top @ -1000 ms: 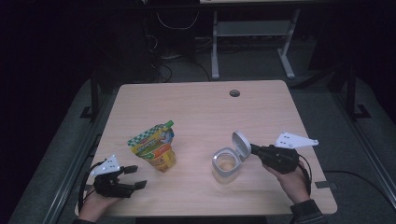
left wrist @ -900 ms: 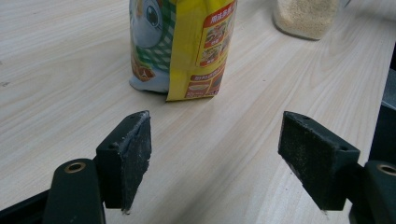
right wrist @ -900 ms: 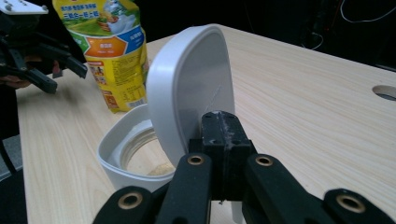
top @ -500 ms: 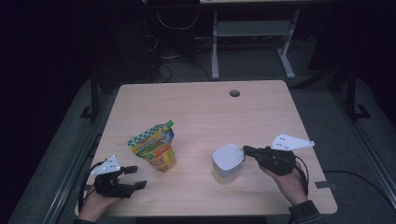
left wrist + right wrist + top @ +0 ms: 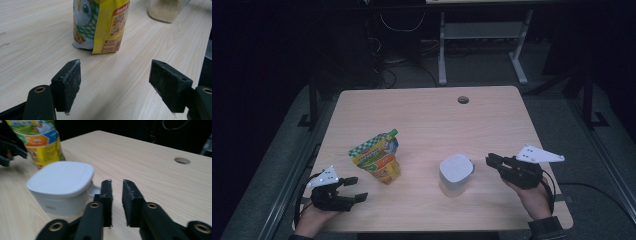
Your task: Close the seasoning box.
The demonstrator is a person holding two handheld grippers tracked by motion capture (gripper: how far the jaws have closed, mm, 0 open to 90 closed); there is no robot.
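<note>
The white lid now sits flat on the clear container, which stands on the table right of the yellow spouted snack pouch, so the closing looks done. The right tongs sit just beside the lid's tab, their jaws having just been opening to a narrow gap with nothing between them. The left tongs rest wide open and empty near the pouch. Pressing the lid fully tight may remain.

On the bench the pouch stands left of the lidded tub. The left hand-held gripper lies before and left of the pouch; the right hand-held gripper sits just right of the tub, apart from it.
</note>
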